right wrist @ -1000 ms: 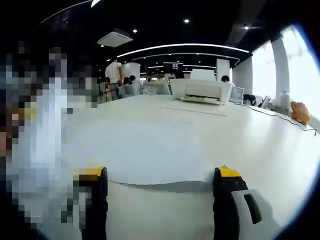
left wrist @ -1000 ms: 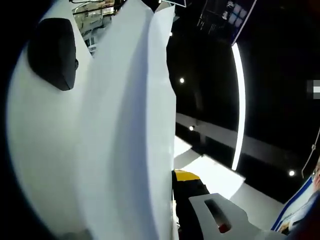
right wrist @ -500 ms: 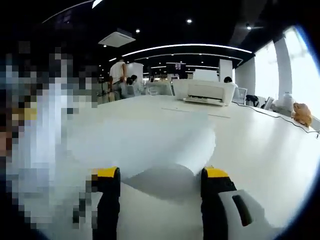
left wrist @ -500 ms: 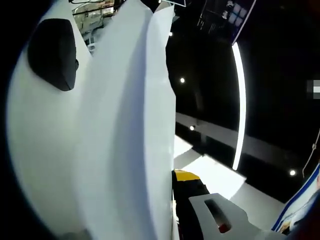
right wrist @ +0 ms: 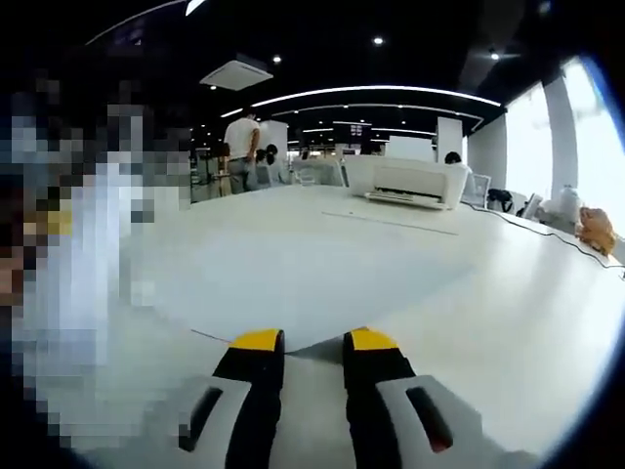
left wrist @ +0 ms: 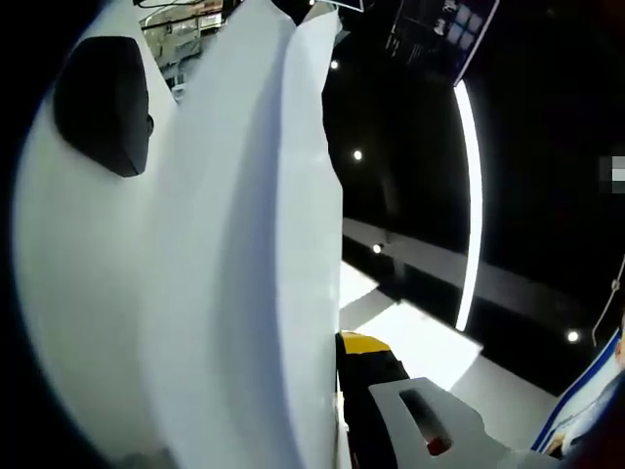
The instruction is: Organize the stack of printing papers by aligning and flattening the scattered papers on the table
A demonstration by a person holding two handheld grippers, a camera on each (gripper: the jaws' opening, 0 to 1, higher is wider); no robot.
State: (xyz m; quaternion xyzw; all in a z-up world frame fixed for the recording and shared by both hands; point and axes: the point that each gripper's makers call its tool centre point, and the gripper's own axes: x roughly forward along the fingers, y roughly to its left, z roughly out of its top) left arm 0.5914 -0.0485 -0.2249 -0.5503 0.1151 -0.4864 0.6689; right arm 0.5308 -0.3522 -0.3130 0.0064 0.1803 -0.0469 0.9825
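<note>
left gripper view: white sheets of paper (left wrist: 195, 274) stand upright and fill the left half of the picture, seen almost edge on. they fan apart toward the top into separate leaves with uneven edges. the left hand-held gripper (left wrist: 337, 410) shows one yellow-tipped black jaw touching the right face of the sheets near the bottom. its other jaw is hidden behind the paper, so it seems to be pinching the sheets, though the grip itself cannot be seen. a dark oval shape (left wrist: 103, 103) sits at the upper left against the paper, and what it is cannot be told.

right gripper view: the right hand-held gripper (right wrist: 312, 342) points across a wide white surface (right wrist: 508, 313). its two yellow-tipped jaws are drawn close together with only a narrow gap, and the near corner of a flat white sheet (right wrist: 293, 283) lies at that gap. whether the jaws actually pinch the corner cannot be told. a white printer (right wrist: 410, 181) sits at the far end of the surface, and people stand beyond it.

judging from this, the task looks partly done at most: one sheet lies flat on the surface, while the held sheets are not yet aligned or laid down.
</note>
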